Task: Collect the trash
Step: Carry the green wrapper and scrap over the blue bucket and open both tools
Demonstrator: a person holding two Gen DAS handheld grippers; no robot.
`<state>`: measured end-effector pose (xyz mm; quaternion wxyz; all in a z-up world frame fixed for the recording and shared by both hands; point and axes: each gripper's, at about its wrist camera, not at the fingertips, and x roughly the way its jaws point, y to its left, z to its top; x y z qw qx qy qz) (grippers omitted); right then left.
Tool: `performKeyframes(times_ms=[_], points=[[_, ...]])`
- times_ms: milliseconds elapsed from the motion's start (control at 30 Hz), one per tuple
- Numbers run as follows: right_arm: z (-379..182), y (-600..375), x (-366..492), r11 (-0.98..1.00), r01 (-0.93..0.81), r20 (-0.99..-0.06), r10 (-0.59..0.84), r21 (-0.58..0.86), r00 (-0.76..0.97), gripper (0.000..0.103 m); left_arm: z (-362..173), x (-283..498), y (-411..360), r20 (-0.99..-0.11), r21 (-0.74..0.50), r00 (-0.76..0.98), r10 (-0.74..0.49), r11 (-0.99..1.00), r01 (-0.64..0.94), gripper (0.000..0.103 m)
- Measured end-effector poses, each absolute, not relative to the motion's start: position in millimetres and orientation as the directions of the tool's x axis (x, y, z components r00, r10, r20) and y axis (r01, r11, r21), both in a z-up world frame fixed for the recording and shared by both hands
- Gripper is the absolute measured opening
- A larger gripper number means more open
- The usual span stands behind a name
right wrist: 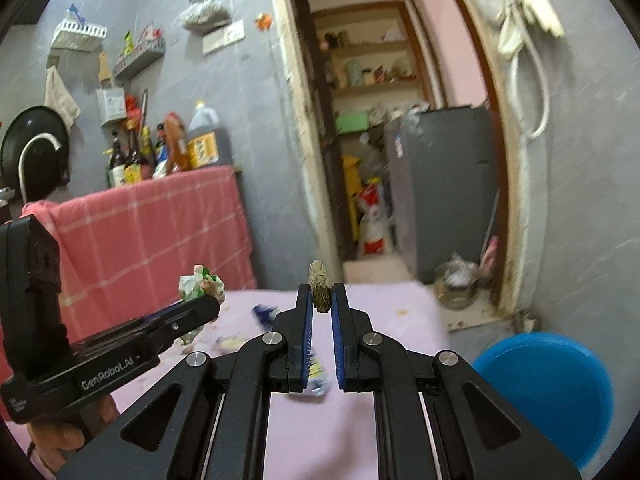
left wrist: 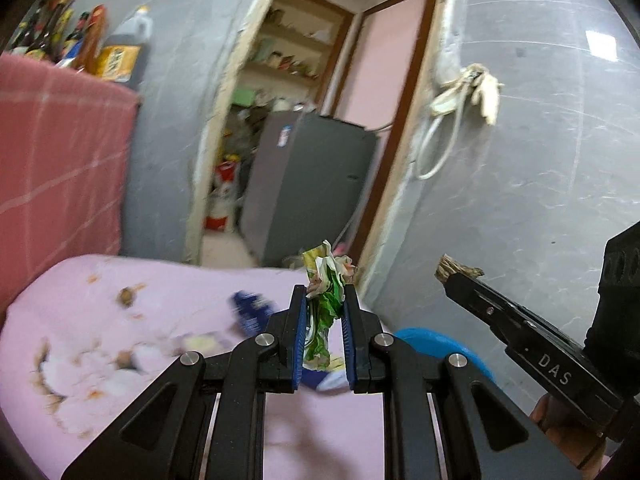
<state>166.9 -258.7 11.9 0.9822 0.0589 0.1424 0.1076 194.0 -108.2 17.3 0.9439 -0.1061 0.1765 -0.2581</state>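
Two pieces of trash are in the air at once above a pink-covered tabletop (right wrist: 380, 304). The left tongs (left wrist: 325, 300) are closed on a crumpled green-and-white wrapper (left wrist: 326, 280), which stands upright between the blue pads and sticks out past the tips. The right tongs (right wrist: 321, 300) are pinched nearly shut on a small brown, fibrous scrap (right wrist: 320, 286), gripped near the tips so most of it stays visible.

Both loads ride above the tabletop rather than resting on it, a carrying posture that suggests each is bound for the blue bin (right wrist: 556, 384) that sits below and to the right of the tabletop's edge. The bin stands open beside the cloth, likely placed there so trash can be dropped in without a long reach; the right tongs are the nearer of the two to it.

More litter waits on the tabletop: a blue-and-white packet (left wrist: 250, 312) lies on the cloth toward its far side, and another pale wrapper (right wrist: 316, 380) lies closer in, under the right tongs; both are blurred. Brownish marks or crumbs dot the cloth to the left of the packet. By that count, the job looks partly done, with the two held pieces next to be dropped.
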Motion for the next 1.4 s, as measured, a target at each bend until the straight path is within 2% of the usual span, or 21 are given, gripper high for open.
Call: performKeyframes(times_ms=[300,600,867,1400], points=[[32.9,-316.6,147.7,0.996,-0.055,-0.196,0.068,0.068,0.978,0.008,35.0,193.0,-177.4,-0.183,-0.265,0.755,-0.630,0.771,0.579,0.013],[35.3,-376.2,139.0,0.996,0.088,-0.178,-0.082,0.024,0.981,0.008,40.5,206.5,-254.0,-0.157,-0.269,0.687,-0.710,0.700,0.662,0.013],[9.6,-417.2,144.0,0.979,0.184,-0.250,-0.157,0.088,0.955,0.008,26.4,223.2,-298.2,-0.232,-0.243,0.659,-0.715,0.699,0.673,0.014],[-32.6,-449.0,162.1,0.950,0.265,-0.415,-0.177,0.164,0.892,0.008,-13.8,261.1,-333.6,-0.402,-0.285,0.578,-0.710,0.697,0.657,0.015]])
